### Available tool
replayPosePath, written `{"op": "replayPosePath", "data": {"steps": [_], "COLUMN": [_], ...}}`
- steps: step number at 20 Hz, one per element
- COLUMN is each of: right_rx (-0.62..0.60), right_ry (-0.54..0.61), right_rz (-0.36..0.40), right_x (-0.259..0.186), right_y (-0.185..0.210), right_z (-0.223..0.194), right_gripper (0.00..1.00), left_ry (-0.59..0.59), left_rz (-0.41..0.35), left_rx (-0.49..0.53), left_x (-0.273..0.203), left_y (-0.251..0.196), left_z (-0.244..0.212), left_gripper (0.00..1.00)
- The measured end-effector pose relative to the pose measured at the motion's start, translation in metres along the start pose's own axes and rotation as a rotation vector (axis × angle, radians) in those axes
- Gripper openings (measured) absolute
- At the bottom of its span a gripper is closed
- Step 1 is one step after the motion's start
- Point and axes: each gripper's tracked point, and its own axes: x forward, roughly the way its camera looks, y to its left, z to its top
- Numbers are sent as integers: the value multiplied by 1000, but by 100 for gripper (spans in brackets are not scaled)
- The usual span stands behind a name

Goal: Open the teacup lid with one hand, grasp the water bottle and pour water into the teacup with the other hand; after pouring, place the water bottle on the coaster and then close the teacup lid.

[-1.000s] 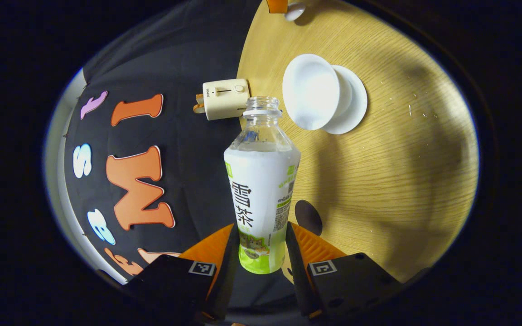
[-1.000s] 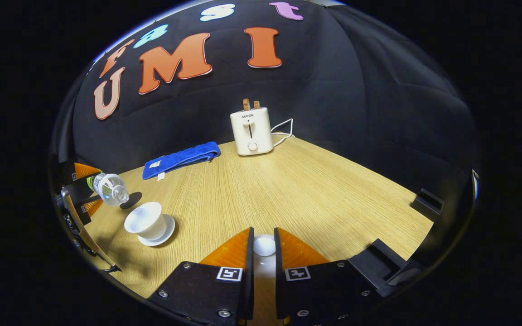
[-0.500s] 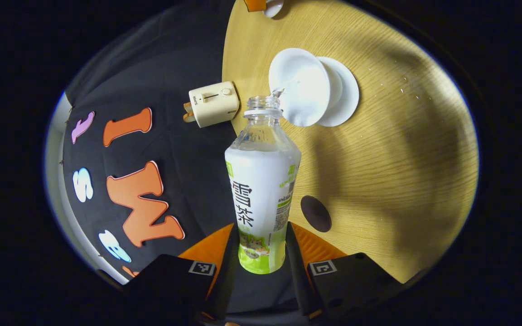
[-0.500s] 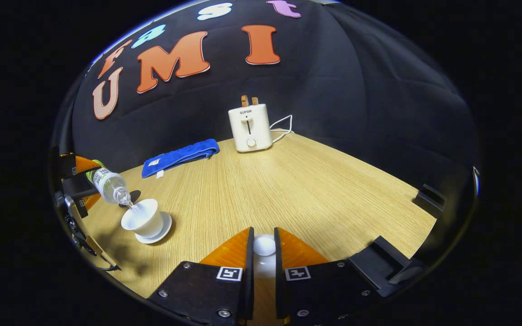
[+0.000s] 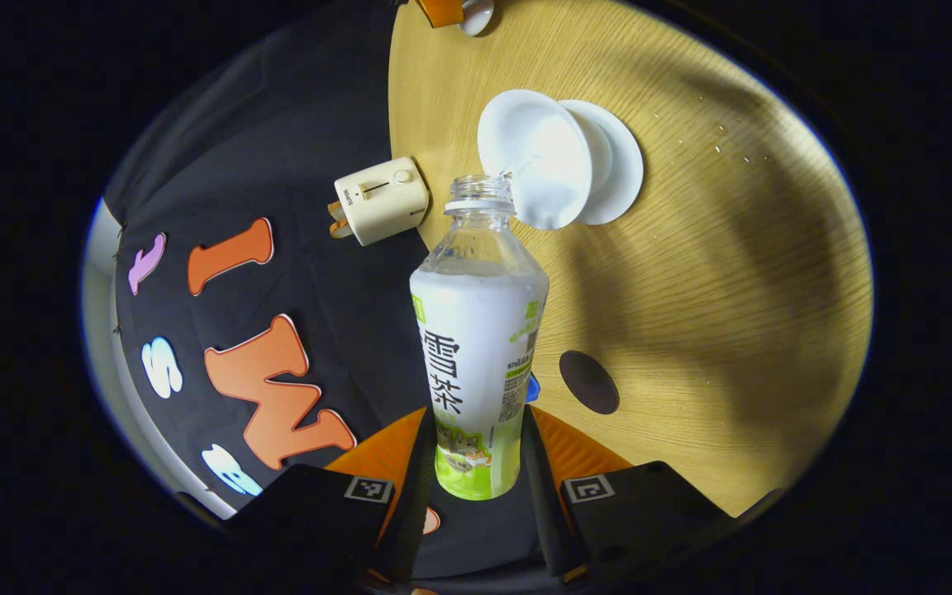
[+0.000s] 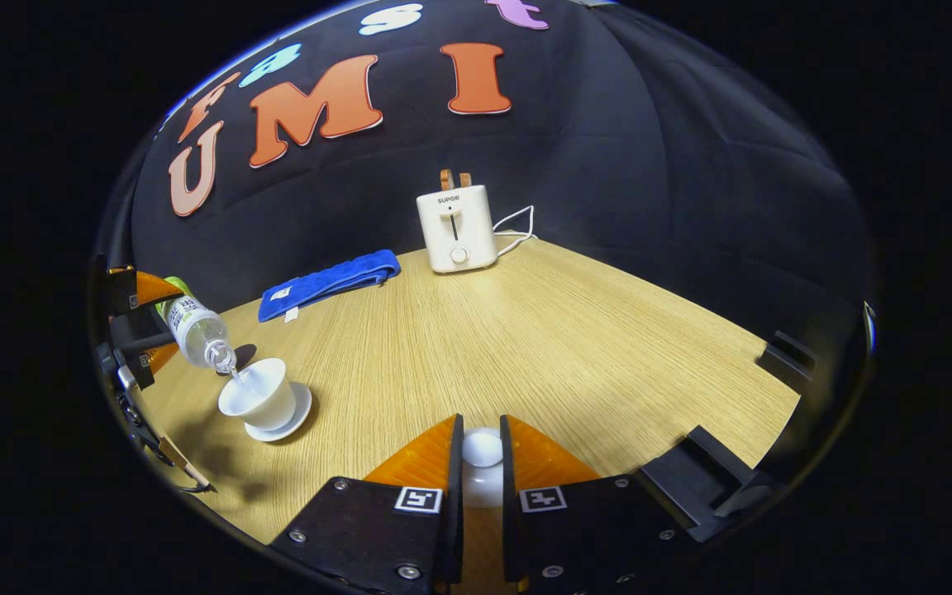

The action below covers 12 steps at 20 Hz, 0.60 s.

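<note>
While the wooden table (image 6: 542,347) carries every item, the order below runs from larger to smaller. Toaster (image 6: 454,227): upright at the table's far edge, at 12 o'clock in the right gripper view, cord trailing to its right. Blue towel (image 6: 329,284): flat at 10 o'clock of that view, near the same edge.

Water bottle (image 5: 478,347): uncapped, tilted with its mouth over the teacup (image 5: 535,157); a thin stream of water runs from mouth to cup. Left gripper (image 5: 476,450): both fingers clamped on the bottle's lower labelled body. In the right gripper view the bottle (image 6: 195,330) and cup (image 6: 258,395) sit at 9 o'clock, the bottle's neck just above the cup's rim.

Teacup: open, standing on its white saucer (image 5: 618,161), at 12 o'clock in the left gripper view.

Coaster (image 5: 589,382): dark disc, flat on the table at 4 o'clock of the bottle, nothing on it.

Teacup lid (image 6: 482,450): its white knob sits between the fingers of the right gripper (image 6: 481,463), which are closed onto it, held above the table well apart from the cup.
</note>
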Motion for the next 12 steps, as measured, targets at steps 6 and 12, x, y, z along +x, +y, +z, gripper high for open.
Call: {"op": "replayPosePath", "data": {"steps": [6, 12], "right_rx": [-1, 0], "right_ry": [-3, -6], "right_rz": [3, 6], "right_x": [1, 2], "right_y": [0, 0], "right_z": [1, 0], "right_gripper": [20, 20], "left_ry": [-8, -10], "left_rz": [14, 30], "left_rx": [62, 133], "left_x": [-3, -6], "left_y": [5, 11], "left_z": [4, 8], "left_gripper": [61, 59]}}
